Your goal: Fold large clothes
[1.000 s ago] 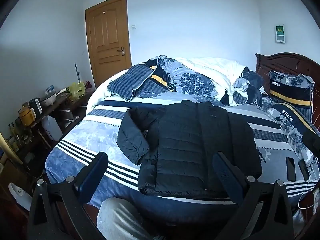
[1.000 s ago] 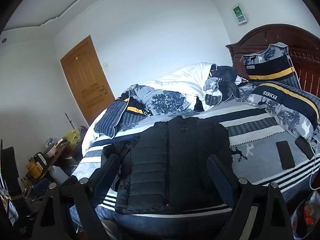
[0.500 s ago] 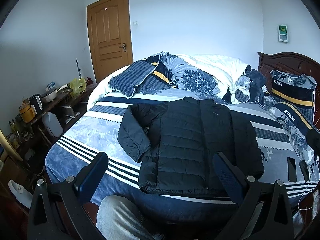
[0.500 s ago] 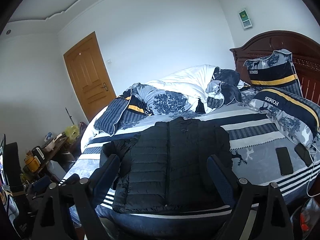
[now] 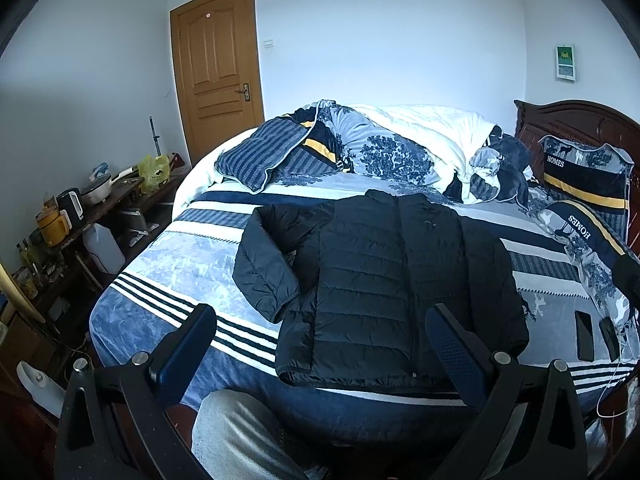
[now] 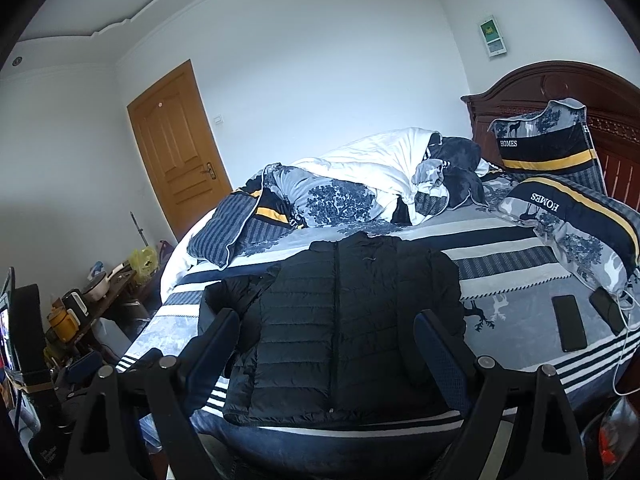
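A black quilted puffer jacket (image 5: pixel 384 292) (image 6: pixel 344 328) lies flat, front up, on the striped blue and white bedspread (image 5: pixel 180 264), hem toward me at the near bed edge. Its left sleeve (image 5: pixel 264 264) bends outward; the right sleeve lies along the body. My left gripper (image 5: pixel 320 336) hangs open in front of the bed, short of the hem, with nothing between its fingers. My right gripper (image 6: pixel 326 344) is open too, held above the near edge of the jacket and touching nothing.
A heaped duvet and pillows (image 5: pixel 384 148) lie behind the jacket, with a wooden headboard (image 6: pixel 560 92) at right. Two phones (image 5: pixel 584 334) and a cable rest on the bed's right side. A cluttered side table (image 5: pixel 80 216) stands at left. A person's leg (image 5: pixel 240 436) shows below.
Both views have tilted slightly upward and drawn back, showing more wall and door. The jacket has not moved and both grippers have stayed open.
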The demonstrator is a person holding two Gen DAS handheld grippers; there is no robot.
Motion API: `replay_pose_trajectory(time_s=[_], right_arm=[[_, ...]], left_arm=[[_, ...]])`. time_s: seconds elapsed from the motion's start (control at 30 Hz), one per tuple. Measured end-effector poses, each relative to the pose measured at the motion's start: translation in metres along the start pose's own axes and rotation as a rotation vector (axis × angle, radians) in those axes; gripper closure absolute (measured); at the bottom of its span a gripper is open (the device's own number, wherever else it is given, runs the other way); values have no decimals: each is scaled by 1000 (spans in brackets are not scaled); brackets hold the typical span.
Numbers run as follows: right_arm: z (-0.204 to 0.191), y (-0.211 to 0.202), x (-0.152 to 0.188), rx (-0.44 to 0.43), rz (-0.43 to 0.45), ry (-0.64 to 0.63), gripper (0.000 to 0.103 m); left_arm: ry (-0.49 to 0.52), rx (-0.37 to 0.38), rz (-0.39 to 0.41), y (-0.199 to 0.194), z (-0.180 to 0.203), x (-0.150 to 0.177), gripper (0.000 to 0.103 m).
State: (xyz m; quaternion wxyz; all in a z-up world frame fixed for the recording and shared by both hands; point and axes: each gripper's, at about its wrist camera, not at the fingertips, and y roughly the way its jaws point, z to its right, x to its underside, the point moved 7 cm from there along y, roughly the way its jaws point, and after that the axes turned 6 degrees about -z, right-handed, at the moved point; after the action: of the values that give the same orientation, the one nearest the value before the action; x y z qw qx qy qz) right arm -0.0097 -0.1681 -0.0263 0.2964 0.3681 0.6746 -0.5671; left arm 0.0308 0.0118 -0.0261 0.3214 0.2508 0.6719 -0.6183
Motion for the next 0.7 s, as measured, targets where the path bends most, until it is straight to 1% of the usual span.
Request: replay_pose_trajectory(time_s=[0.7], right_arm=[[1,6,0,3,-14,7,12]], left_arm=[[2,5,-18,9,-2,5,0]])
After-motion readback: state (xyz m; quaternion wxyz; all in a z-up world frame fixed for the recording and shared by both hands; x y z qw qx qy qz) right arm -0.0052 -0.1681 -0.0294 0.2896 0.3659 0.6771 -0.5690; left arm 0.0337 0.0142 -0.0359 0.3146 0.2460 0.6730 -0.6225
